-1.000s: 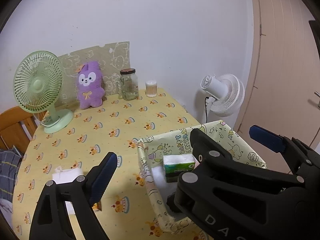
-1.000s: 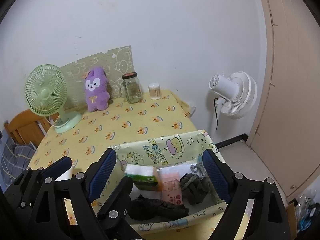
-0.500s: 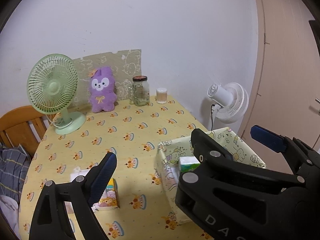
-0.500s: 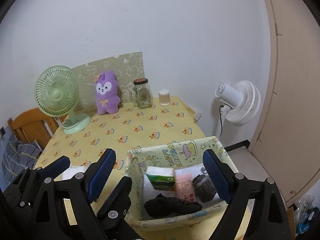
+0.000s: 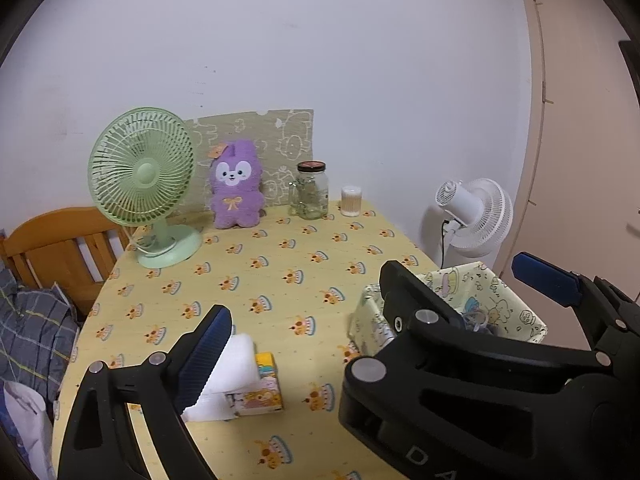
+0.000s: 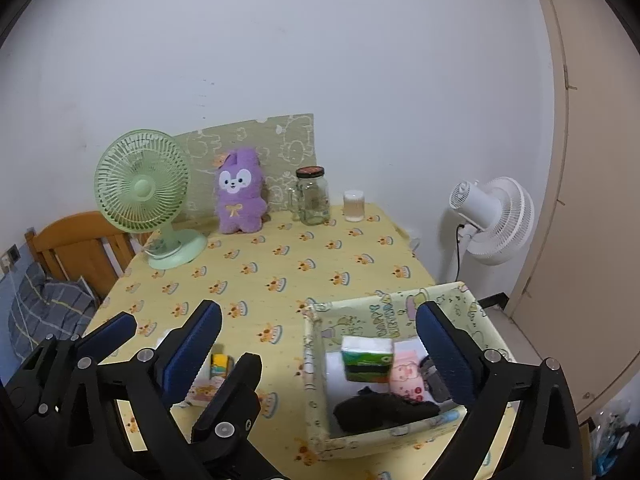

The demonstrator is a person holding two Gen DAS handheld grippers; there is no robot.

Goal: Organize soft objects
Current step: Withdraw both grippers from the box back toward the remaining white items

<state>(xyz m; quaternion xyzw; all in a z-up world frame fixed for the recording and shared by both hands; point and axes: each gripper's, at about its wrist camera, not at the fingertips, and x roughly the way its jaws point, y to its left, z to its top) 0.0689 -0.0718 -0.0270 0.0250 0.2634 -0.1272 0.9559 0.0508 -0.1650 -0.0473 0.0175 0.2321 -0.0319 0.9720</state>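
While both claws hang wide apart and grip nothing, the step in hand looks like fetching the next soft thing for the fabric basket (image 6: 314, 364). The right gripper (image 6: 318, 320) has just been opening its jaws further; it frames the basket but presses on nothing. The left gripper (image 6: 190, 336) is spread just as wide, to the left of the basket.

Two packs lie on the cloth left of the basket, apart from its wall: a white pack (image 5: 236, 364) and, touching it on the side nearer the basket, a cartoon-printed pack (image 5: 262, 394). Inside the basket sit a green tissue pack (image 6: 366, 358), a pink pack (image 6: 408, 376) and a dark cloth (image 6: 380, 406).

To do this well, I would take one pack at a time, closing across its short width and squeezing gently, since such packs crumple. Lower it into the free space by the basket's left wall.

Each pack lies flat. Their long axes seem to run roughly parallel to the basket's left wall, though a finger hides part of the white one, so I cannot be sure.
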